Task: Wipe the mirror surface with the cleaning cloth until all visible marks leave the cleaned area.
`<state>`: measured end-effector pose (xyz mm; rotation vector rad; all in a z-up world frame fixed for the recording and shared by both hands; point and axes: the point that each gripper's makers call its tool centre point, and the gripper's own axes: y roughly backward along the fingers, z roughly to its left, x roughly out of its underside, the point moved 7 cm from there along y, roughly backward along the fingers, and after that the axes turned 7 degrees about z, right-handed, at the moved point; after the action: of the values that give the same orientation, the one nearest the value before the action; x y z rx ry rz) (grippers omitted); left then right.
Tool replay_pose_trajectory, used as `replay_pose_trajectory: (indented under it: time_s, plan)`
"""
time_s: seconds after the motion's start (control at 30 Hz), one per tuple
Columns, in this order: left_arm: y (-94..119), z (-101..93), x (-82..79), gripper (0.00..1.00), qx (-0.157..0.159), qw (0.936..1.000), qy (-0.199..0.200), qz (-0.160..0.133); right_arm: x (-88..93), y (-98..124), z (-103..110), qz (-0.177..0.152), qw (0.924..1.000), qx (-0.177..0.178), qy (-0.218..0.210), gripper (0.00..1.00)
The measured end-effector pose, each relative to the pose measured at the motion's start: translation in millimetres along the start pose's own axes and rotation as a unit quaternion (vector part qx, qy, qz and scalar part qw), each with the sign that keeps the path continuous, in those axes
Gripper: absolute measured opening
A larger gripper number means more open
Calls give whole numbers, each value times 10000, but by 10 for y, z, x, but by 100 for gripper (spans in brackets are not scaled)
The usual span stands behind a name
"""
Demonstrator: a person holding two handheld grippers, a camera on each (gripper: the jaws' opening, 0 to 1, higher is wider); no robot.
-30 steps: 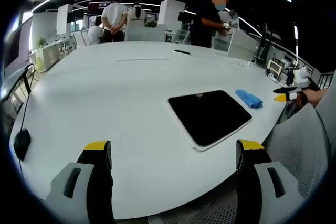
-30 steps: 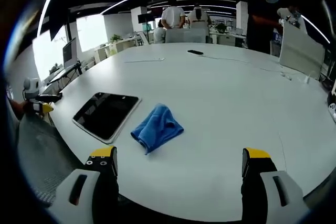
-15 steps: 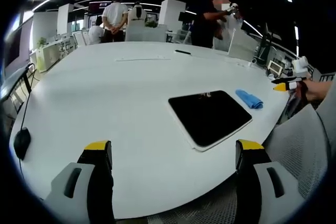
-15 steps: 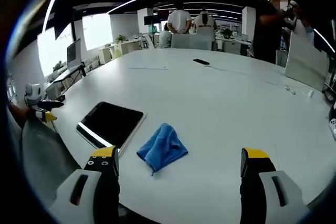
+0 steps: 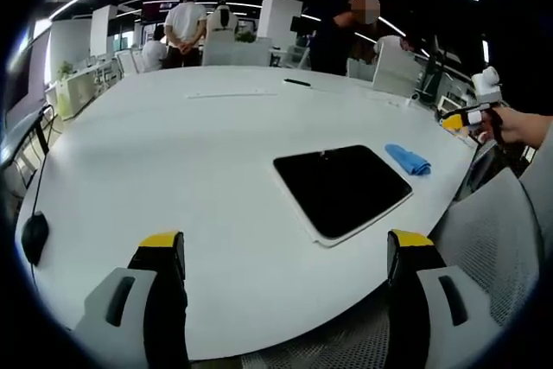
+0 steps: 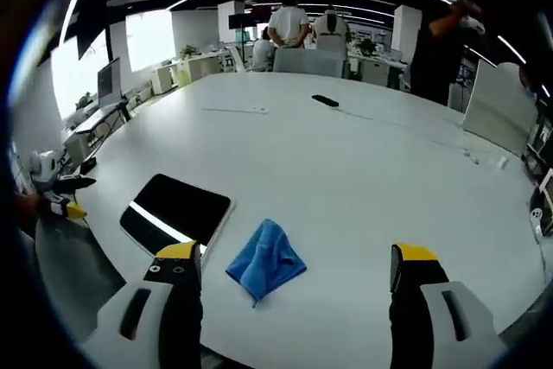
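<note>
The mirror is a dark rectangular slab with a pale rim, lying flat on the white table ahead and right of my open left gripper. A crumpled blue cleaning cloth lies just past its far right corner. In the right gripper view the mirror lies at lower left and the cloth sits just ahead of my open right gripper, between its jaws' lines. Both grippers hold nothing. The right gripper shows far right in the left gripper view, held by a hand.
A black mouse lies near the table's left edge. A small black device and a thin strip lie far across the table. A mesh chair stands at the near right. Several people stand beyond the table.
The right gripper has risen and moved over the table toward the cloth, which now sits lower and nearer in its view. The left gripper has held still.
</note>
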<state>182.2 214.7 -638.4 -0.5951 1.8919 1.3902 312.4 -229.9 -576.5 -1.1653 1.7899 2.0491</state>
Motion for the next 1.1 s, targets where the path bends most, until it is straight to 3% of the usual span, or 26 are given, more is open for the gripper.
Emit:
replay_pose_trajectory:
  time_s: [0.13,0.33,0.47,0.67,0.93,1.0,1.1]
  plan:
    - [11,-5,-16,96,3,10000,13,-62,-64,-107,86,123,9998,-104,143,80]
    - [16,-1,-16,96,-3,10000,37,-74,59,-440,239,560,9976,-371,140,62]
    - [6,5,-5,95,16,10000,38,-50,213,-639,315,929,9937,-595,-171,45]
    - [2,-10,-6,95,67,10000,35,-16,293,-781,352,1102,9898,-786,-450,24]
    - [-7,-18,2,94,108,9999,48,21,318,-912,395,1237,9889,-719,-403,18]
    - [-19,-26,14,94,125,9999,-1,88,336,-998,361,1297,9879,-443,-725,17]
    - [-28,-21,23,94,145,9998,-13,115,357,-1040,431,1363,9862,-454,-824,13]
